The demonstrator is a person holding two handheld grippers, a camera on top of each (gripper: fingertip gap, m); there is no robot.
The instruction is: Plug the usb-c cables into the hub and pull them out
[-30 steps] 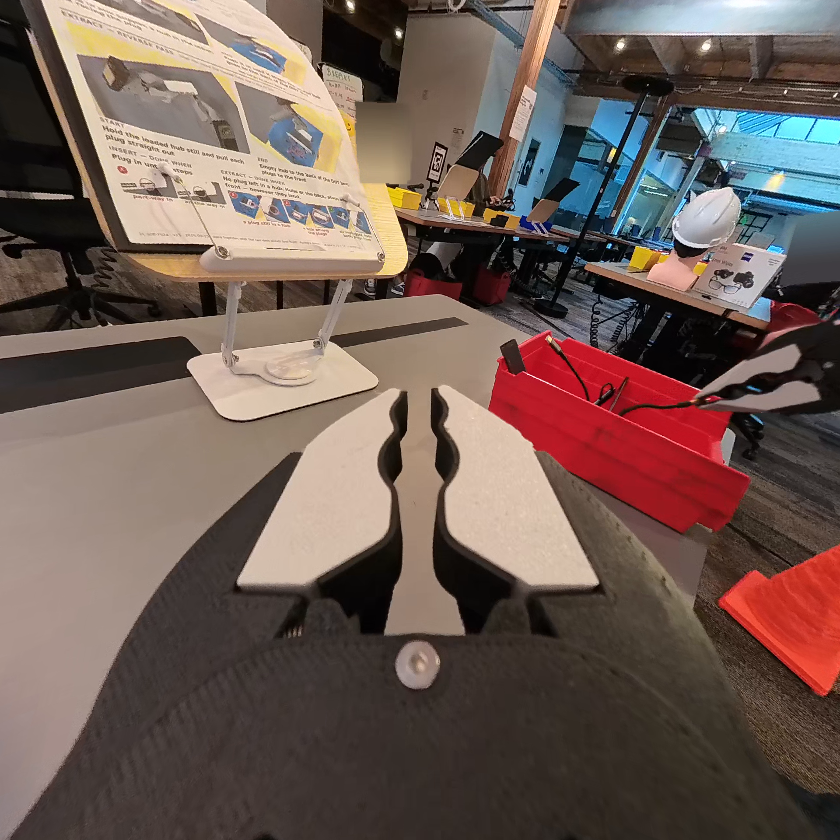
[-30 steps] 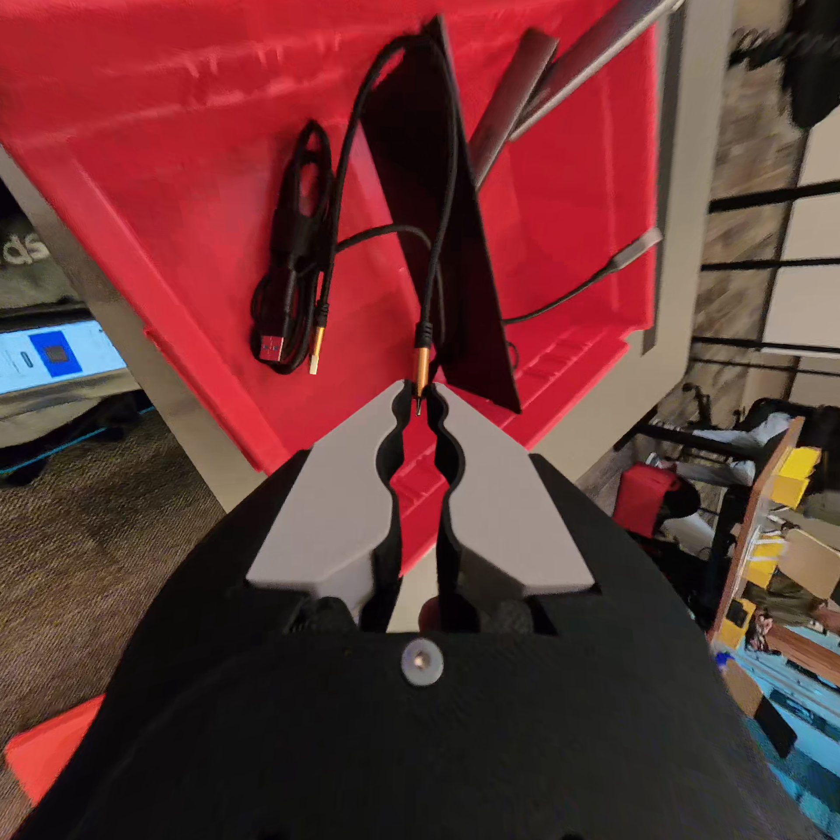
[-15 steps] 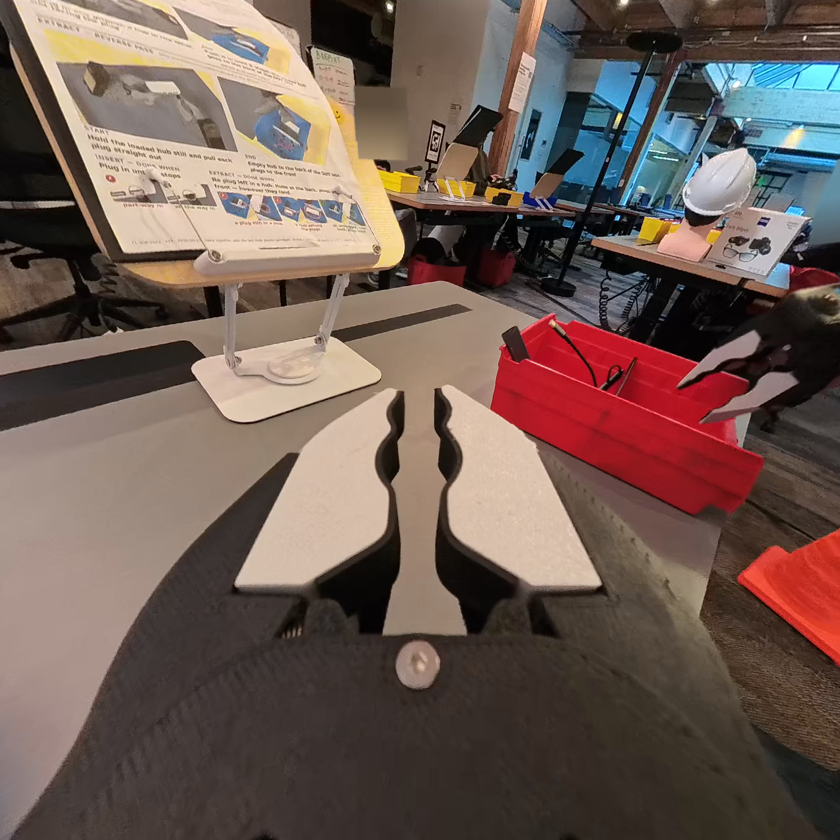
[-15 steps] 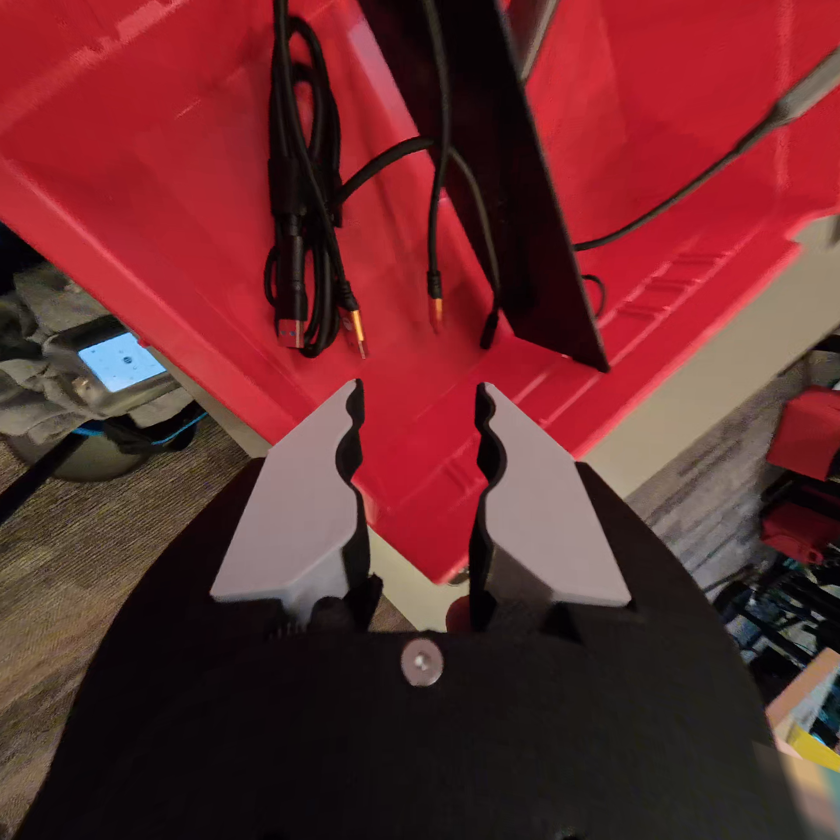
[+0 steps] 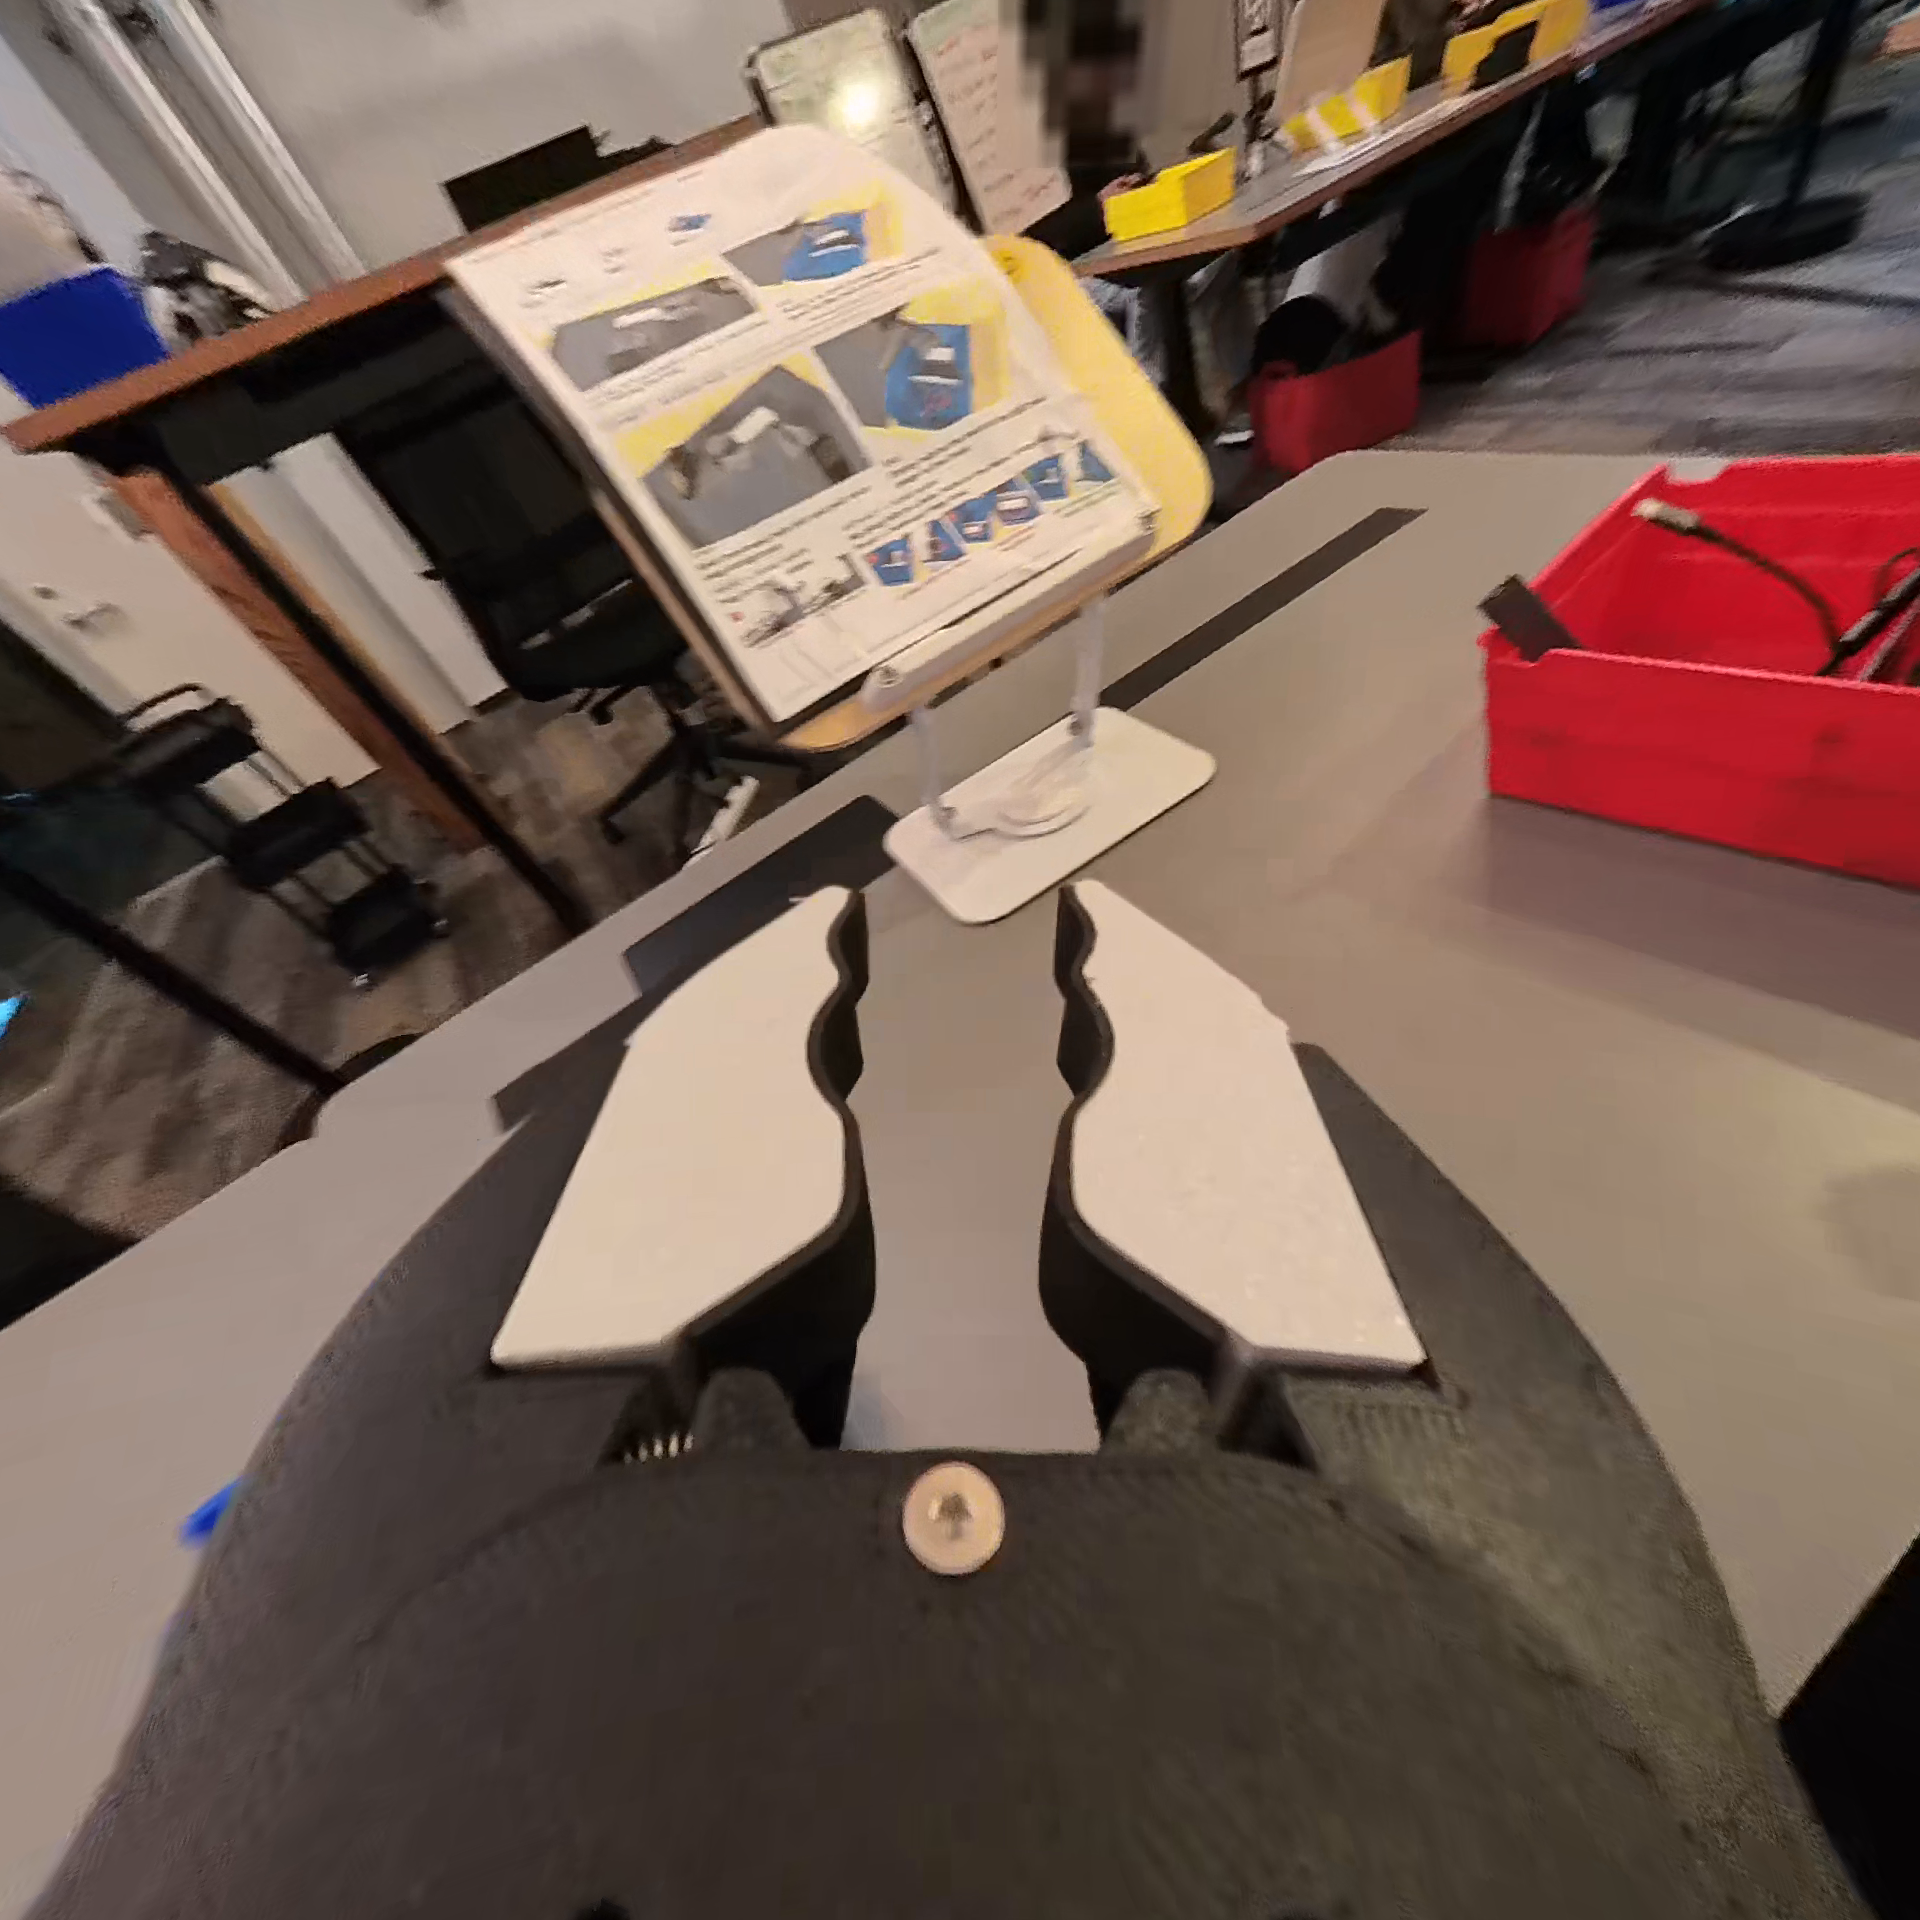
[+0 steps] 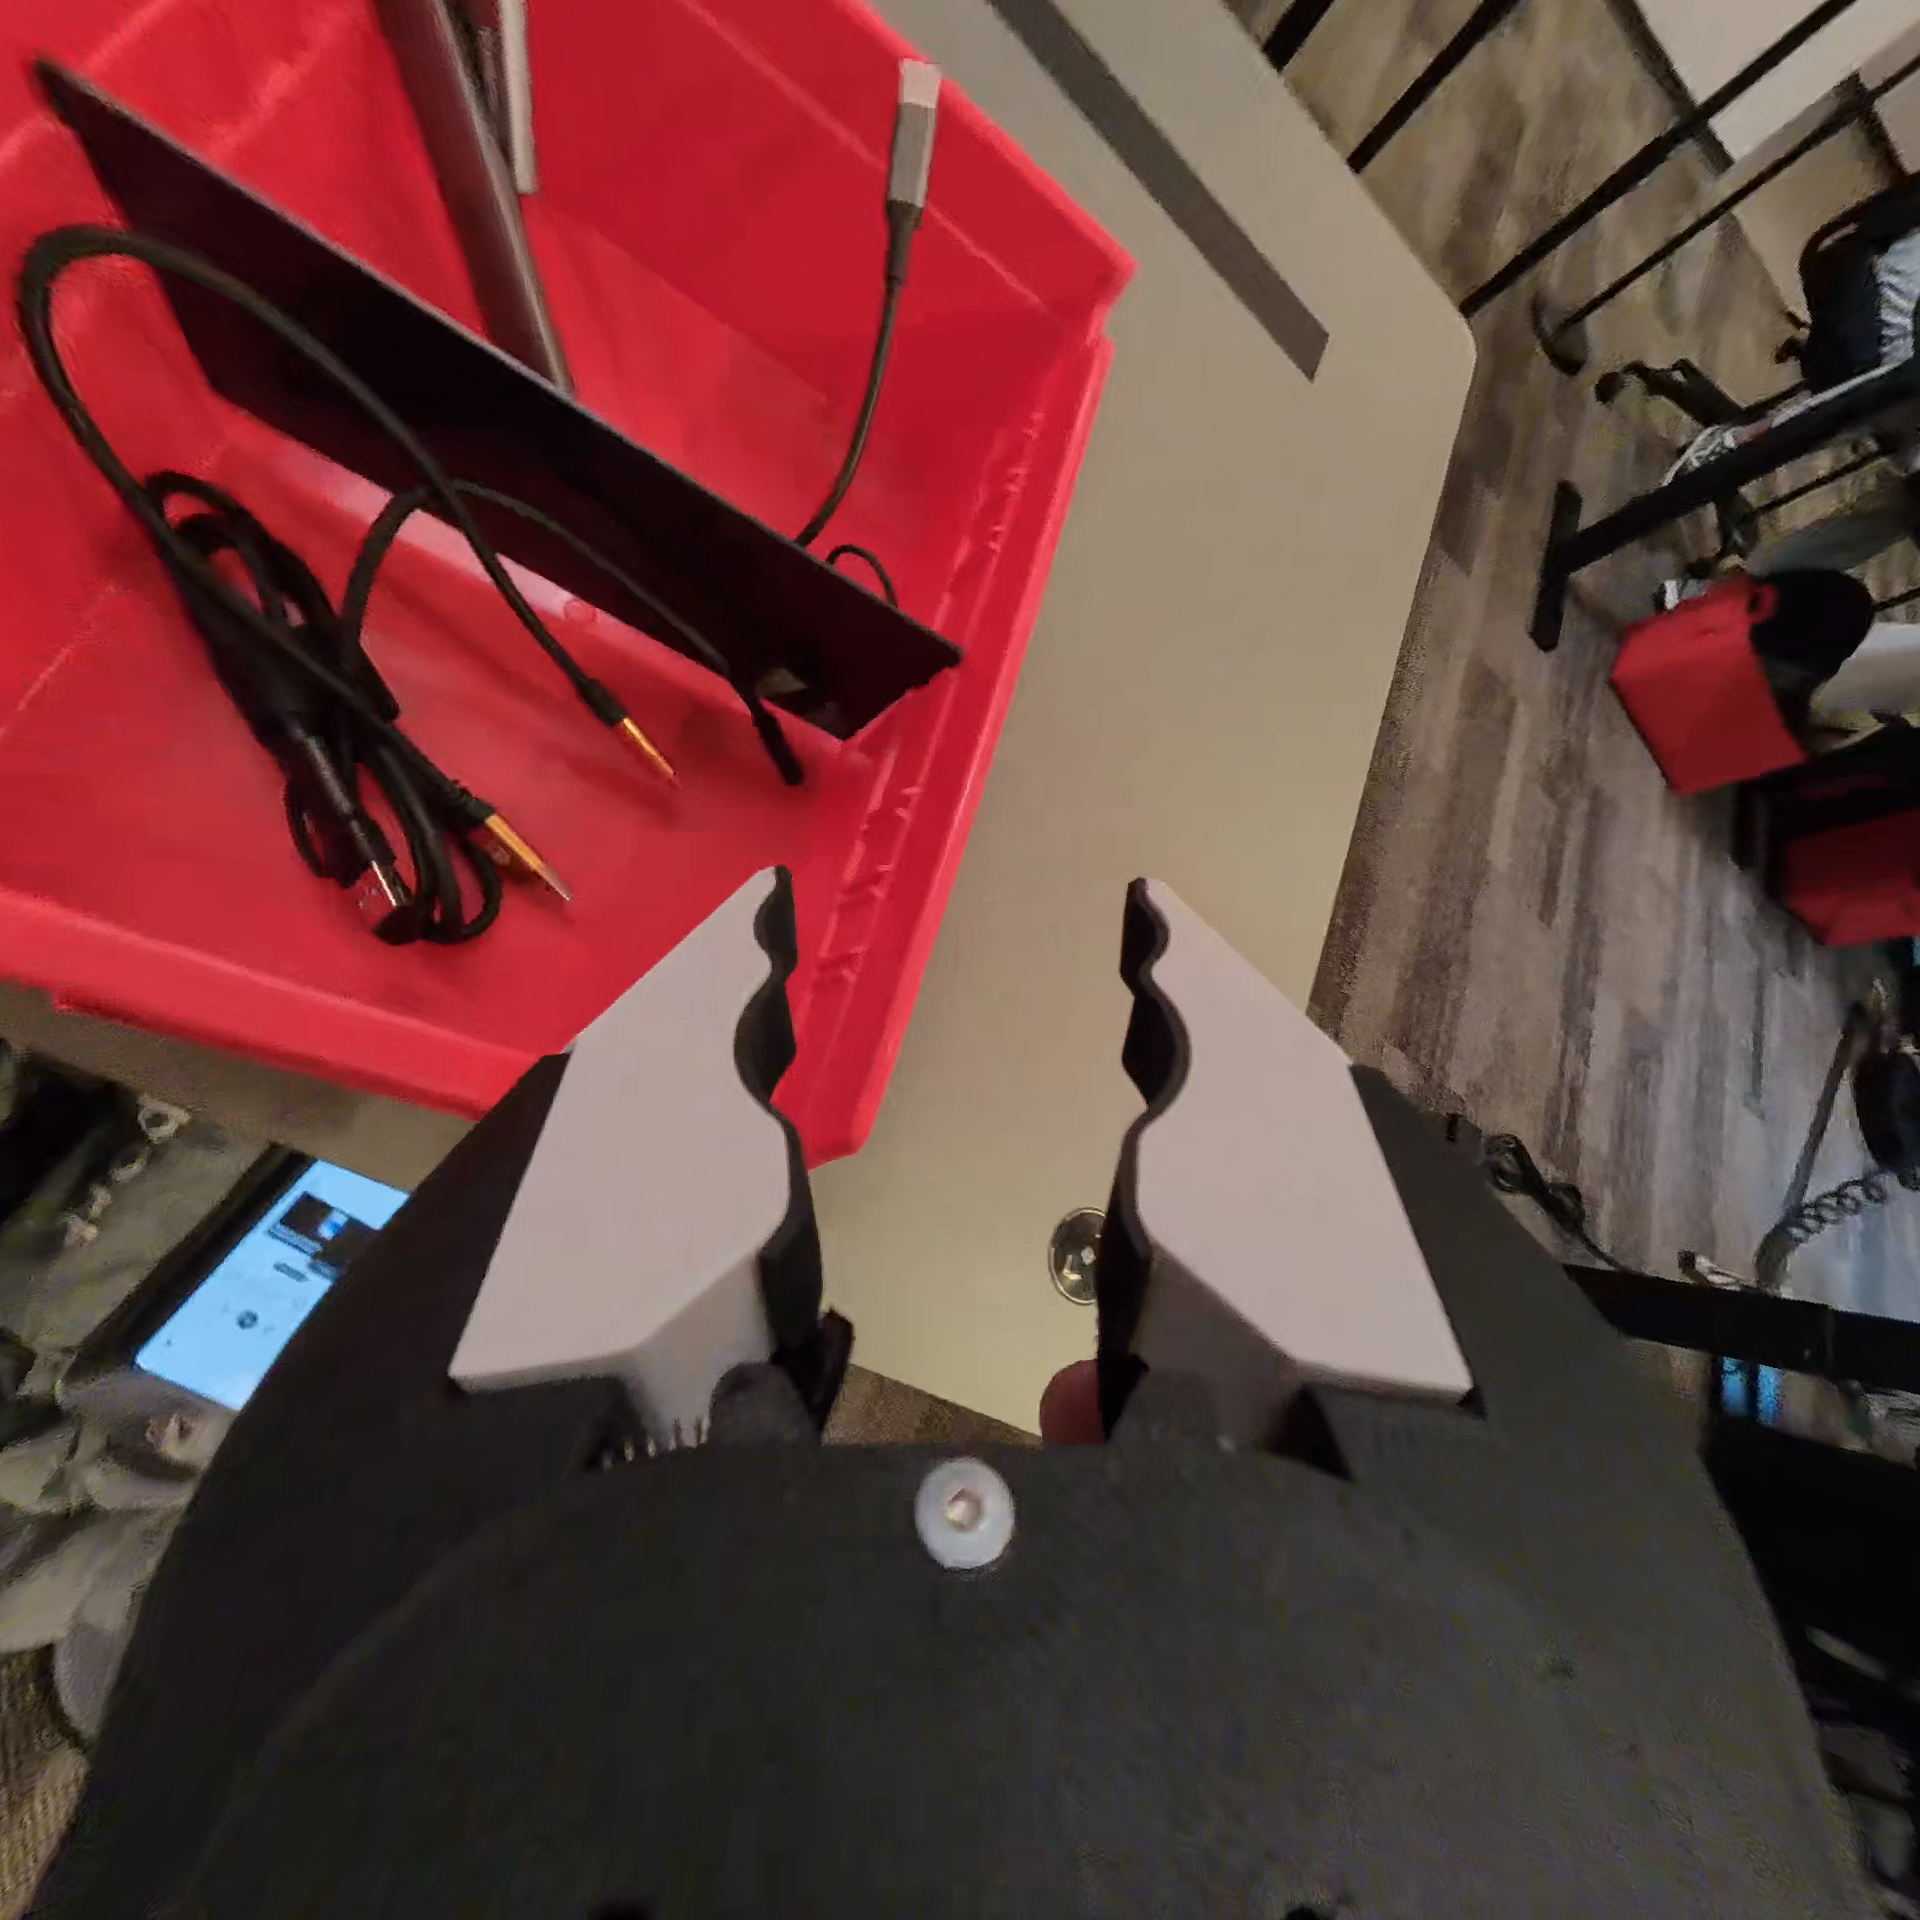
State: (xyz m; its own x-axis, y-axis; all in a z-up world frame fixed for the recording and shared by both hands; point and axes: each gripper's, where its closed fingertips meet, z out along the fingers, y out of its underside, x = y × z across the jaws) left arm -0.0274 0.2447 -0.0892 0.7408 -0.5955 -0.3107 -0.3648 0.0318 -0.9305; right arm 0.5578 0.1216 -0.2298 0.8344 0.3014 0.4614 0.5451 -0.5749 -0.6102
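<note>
The right gripper (image 6: pixel 956 894) has its two pale grey, wavy-edged fingers (image 6: pixel 665 1122) spread wide apart with nothing between them; it hangs above the near corner of the red plastic bin (image 6: pixel 935 790), looking down past the bin's rim onto the grey tabletop (image 6: pixel 1174 582). The left gripper (image 5: pixel 958 914) also holds nothing, its fingers apart with a clear gap, poised low over the same table (image 5: pixel 1455 1039) and aimed at the white-footed document stand (image 5: pixel 1049 821) near the table's far edge.

Inside the bin lie the black braided usb-c cables (image 6: pixel 343 727): one coiled bundle by the near wall, its gold and red plug ends pointing at that wall, and a looser cable whose gold-tipped plug (image 6: pixel 644 743) rests on the bin floor near the right-hand wall. A flat black divider panel (image 6: pixel 499 457) leans across the bin, and a grey-tipped lead (image 6: pixel 899 208) rises along the far right wall beside a slim grey bar (image 6: pixel 478 187), probably the hub, though that is unclear. Everything sits loose in the bin, unplugged, which suggests the parts are stored there between runs. With both grippers empty and away from the cables, the run looks finished or not yet begun; I cannot tell which.
</note>
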